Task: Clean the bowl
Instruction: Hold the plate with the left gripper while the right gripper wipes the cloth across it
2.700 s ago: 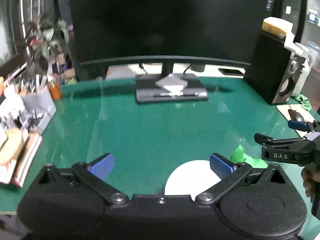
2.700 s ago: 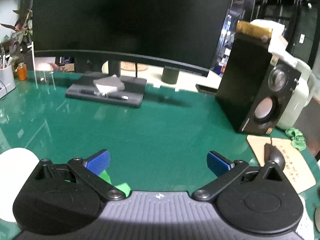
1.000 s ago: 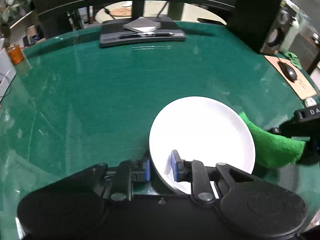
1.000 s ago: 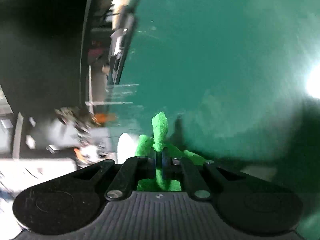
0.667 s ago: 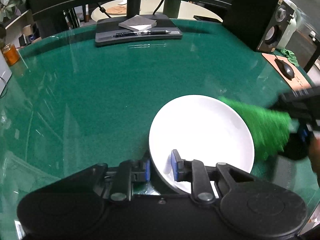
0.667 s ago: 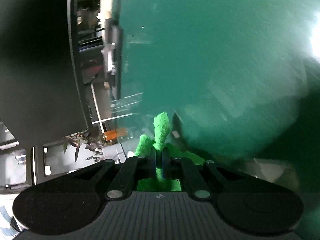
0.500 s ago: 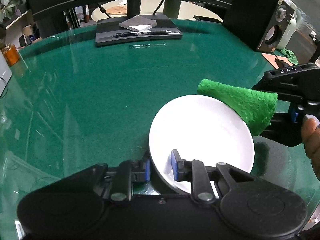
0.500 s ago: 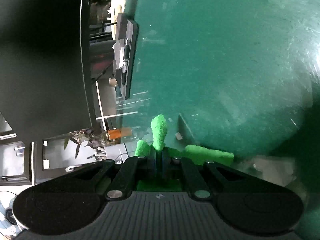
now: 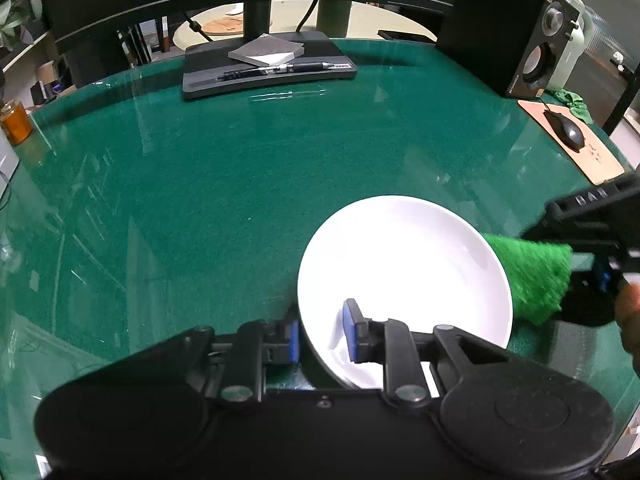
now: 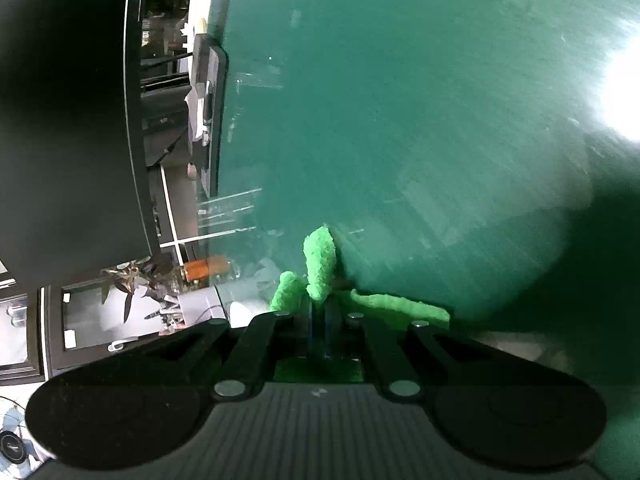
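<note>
Glossy white ceramic-looking bowl (image 9: 404, 264), fuzzy green cloth (image 9: 532, 276), glass-smooth reflective green tabletop (image 9: 240, 184), matt black plastic speaker (image 9: 508, 36)

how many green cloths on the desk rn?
2. One bright green fuzzy cloth in the right gripper beside the white bowl; one crumpled green cloth by the speaker.

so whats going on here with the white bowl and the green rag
A person is working with a handheld gripper in each hand on a green table. The left gripper is clamped on the near rim of the white bowl, one pad inside and one outside. The right gripper is shut on a green cloth, which sits at the bowl's right edge, on or just beside the rim. The bowl's inside looks plain white, and the cloth is not on it.
</note>
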The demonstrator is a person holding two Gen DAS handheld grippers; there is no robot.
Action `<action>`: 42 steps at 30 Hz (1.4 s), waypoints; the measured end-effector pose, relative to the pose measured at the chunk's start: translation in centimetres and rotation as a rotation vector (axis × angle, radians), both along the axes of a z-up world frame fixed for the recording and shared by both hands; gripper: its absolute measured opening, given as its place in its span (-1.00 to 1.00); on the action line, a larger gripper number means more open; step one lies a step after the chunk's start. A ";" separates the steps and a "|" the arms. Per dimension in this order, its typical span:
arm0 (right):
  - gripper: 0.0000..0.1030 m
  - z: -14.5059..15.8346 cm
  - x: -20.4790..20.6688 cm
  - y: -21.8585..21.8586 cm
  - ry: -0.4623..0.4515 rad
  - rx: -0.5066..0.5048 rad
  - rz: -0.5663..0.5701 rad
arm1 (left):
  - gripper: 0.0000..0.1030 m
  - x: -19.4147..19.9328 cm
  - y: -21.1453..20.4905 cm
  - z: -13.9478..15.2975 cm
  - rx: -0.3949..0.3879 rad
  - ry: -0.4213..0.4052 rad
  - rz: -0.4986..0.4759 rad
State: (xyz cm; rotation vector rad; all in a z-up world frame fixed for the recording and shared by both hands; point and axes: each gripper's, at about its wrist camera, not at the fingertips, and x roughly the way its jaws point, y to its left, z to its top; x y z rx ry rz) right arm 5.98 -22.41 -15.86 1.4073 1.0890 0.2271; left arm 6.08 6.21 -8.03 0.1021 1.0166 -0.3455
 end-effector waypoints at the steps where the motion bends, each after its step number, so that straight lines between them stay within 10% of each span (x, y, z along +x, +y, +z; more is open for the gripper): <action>1: -0.90 0.1 0.0 0.0 -0.002 -0.007 0.006 | -0.57 0.0 0.0 0.0 0.000 -0.001 0.002; 42: -0.87 2.0 0.9 0.9 0.012 -0.034 0.083 | -0.50 -0.4 -0.6 -0.1 0.045 -0.036 0.001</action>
